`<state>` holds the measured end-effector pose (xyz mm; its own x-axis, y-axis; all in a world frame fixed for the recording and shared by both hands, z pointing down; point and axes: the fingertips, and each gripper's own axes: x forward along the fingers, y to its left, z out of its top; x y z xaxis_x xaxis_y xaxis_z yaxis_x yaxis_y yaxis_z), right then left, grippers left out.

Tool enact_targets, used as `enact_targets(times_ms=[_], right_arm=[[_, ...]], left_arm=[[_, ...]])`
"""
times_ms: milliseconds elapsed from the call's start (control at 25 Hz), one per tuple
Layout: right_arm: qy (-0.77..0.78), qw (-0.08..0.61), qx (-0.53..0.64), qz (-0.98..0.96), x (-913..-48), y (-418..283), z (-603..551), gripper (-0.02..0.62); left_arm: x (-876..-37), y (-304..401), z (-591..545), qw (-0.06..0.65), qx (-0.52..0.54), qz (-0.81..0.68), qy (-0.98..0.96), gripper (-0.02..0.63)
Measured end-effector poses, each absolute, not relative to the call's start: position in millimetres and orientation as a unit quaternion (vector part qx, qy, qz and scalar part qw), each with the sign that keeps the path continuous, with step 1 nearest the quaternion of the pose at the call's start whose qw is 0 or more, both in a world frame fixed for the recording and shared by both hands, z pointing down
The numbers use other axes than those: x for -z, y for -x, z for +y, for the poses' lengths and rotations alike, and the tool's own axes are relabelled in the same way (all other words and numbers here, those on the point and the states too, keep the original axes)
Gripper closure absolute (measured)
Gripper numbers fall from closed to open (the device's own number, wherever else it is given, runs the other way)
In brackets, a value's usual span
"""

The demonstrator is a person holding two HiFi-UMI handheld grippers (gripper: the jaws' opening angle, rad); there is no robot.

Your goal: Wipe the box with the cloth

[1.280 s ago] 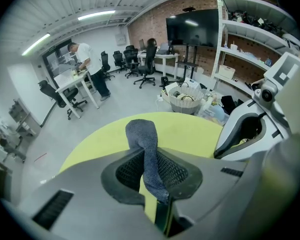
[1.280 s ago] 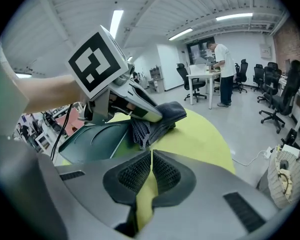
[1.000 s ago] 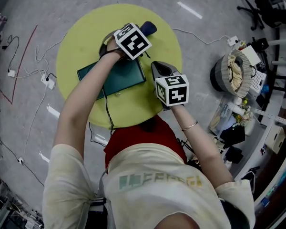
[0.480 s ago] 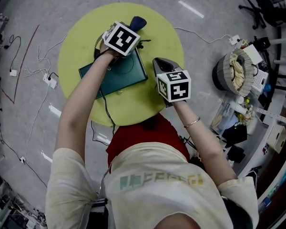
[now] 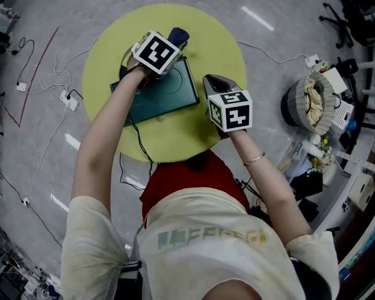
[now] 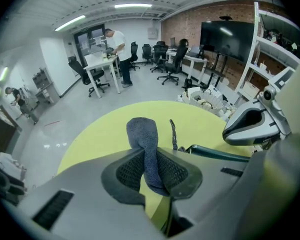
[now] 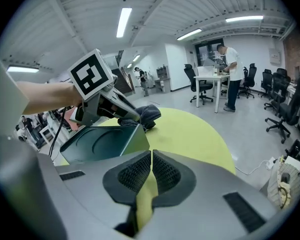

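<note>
A dark green flat box (image 5: 164, 95) lies on the round yellow table (image 5: 200, 36). My left gripper (image 5: 172, 44) hovers over the box's far edge, shut on a dark blue cloth (image 6: 146, 144) that sticks up between its jaws; the cloth (image 5: 179, 36) shows past the marker cube in the head view. In the right gripper view the box (image 7: 106, 143) and the cloth (image 7: 146, 116) sit at the left. My right gripper (image 5: 214, 83) is beside the box's right edge, shut with nothing between its jaws (image 7: 151, 171).
Cables (image 5: 56, 86) and a power strip lie on the floor left of the table. A round basket (image 5: 307, 99) with clutter stands at the right. Office chairs (image 6: 167, 64), desks and a person stand far off in the room.
My left gripper with the cloth has slid left and slightly away along the box's far edge. The right gripper has hardly moved.
</note>
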<state>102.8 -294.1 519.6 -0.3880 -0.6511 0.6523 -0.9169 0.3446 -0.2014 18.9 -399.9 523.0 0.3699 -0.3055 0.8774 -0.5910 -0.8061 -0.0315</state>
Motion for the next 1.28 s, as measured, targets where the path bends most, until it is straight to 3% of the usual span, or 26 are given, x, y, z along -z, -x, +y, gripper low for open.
enact_targets(times_ms=[440, 1280], right_arm=[[-0.464, 0.267, -0.248, -0.807, -505.3, -75.4, -295.3, 0.557], [-0.394, 0.328, -0.164, -0.843, -484.7, 10.9, -312.1, 0.557]], left_arm=[[-520.3, 15.6, -386.4, 0.105, -0.502, -0.297, -0.806, 0.535], [-519.5, 135.6, -369.0, 0.122, -0.516, -0.364, -0.766, 0.535]])
